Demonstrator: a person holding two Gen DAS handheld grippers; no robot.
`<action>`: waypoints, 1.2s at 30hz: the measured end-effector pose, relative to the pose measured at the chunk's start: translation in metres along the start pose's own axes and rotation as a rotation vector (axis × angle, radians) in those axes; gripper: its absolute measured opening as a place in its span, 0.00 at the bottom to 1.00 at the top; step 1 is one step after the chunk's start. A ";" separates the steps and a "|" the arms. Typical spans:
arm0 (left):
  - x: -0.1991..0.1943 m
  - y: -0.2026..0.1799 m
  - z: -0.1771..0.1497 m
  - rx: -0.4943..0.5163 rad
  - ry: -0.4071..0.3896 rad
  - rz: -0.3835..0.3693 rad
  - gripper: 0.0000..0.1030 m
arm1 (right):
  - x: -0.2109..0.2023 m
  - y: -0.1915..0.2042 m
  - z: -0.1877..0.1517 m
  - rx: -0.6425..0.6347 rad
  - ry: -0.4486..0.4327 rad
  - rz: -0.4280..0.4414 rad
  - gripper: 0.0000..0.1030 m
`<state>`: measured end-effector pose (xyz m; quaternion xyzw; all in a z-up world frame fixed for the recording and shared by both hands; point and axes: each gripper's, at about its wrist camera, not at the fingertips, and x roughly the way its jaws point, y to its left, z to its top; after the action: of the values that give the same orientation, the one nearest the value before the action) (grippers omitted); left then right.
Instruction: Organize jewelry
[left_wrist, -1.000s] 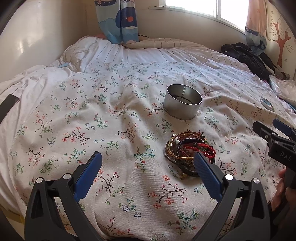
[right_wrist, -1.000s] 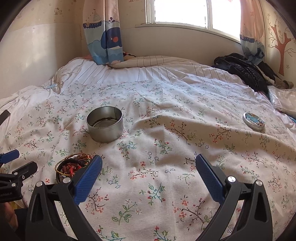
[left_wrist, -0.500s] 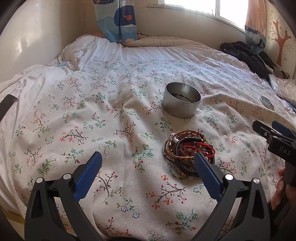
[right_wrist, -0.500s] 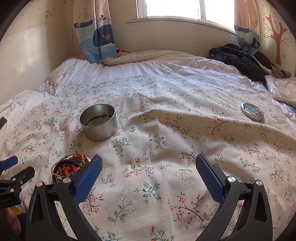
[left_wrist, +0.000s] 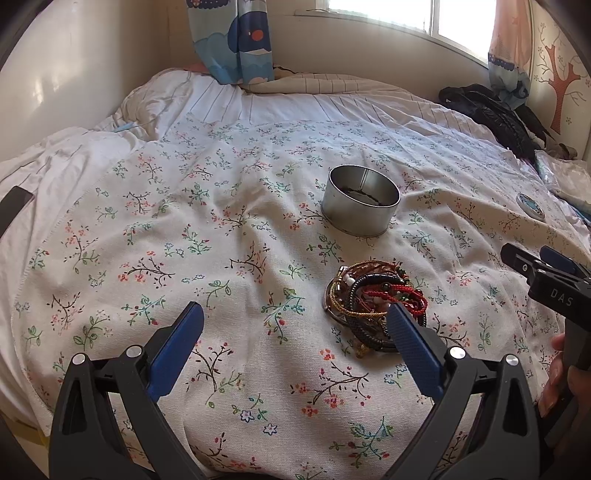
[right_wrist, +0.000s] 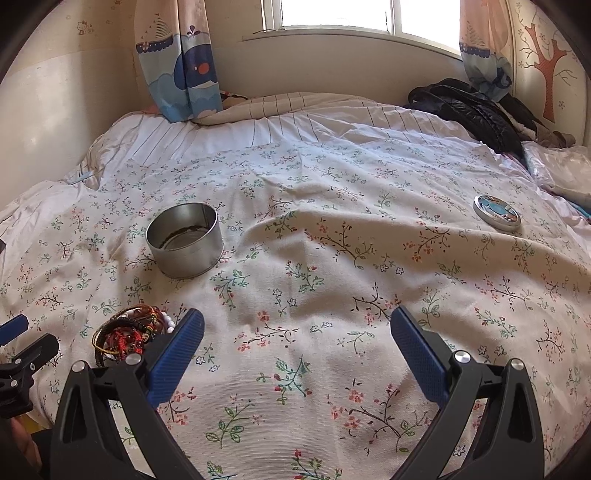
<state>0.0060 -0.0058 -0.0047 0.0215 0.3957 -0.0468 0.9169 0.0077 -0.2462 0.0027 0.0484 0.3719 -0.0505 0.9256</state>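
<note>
Bracelets (left_wrist: 373, 310) lie in a tangled heap on the floral bedspread (left_wrist: 221, 229), a mix of red cord, dark beads and gold-coloured strands. Just beyond the heap, apart from it, stands an open round metal tin (left_wrist: 360, 205), upright, with something dark and thin lying at its bottom. Its lid (right_wrist: 496, 213), printed in blue, lies flat on the bedspread well off to the right.

Left tongs (left_wrist: 295, 347) hover low over the bedspread with their blue pads spread wide and nothing between them; the right pad (left_wrist: 413, 350) overlaps the near edge of the heap in the left wrist view, though contact cannot be told. Right tongs (right_wrist: 295, 347) are likewise wide and hold nothing, pointing at bare bedspread to the right of the heap, which sits just beside their left pad (right_wrist: 173, 360).

At the far side of the bed a dark jacket (right_wrist: 469, 110) is bunched near the wall, and a whale-print curtain (right_wrist: 181, 74) hangs beside the window.
</note>
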 end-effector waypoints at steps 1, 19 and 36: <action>0.000 0.000 0.000 0.000 0.000 0.000 0.93 | 0.000 0.000 0.000 0.001 0.001 -0.001 0.94; -0.001 -0.005 0.002 0.011 -0.002 -0.006 0.93 | 0.001 -0.002 0.001 0.010 0.006 -0.008 0.94; -0.002 -0.007 0.001 0.035 -0.009 -0.006 0.93 | 0.001 -0.003 0.001 0.005 0.006 -0.015 0.94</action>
<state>0.0047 -0.0123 -0.0026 0.0360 0.3907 -0.0567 0.9181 0.0087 -0.2489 0.0027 0.0480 0.3749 -0.0581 0.9240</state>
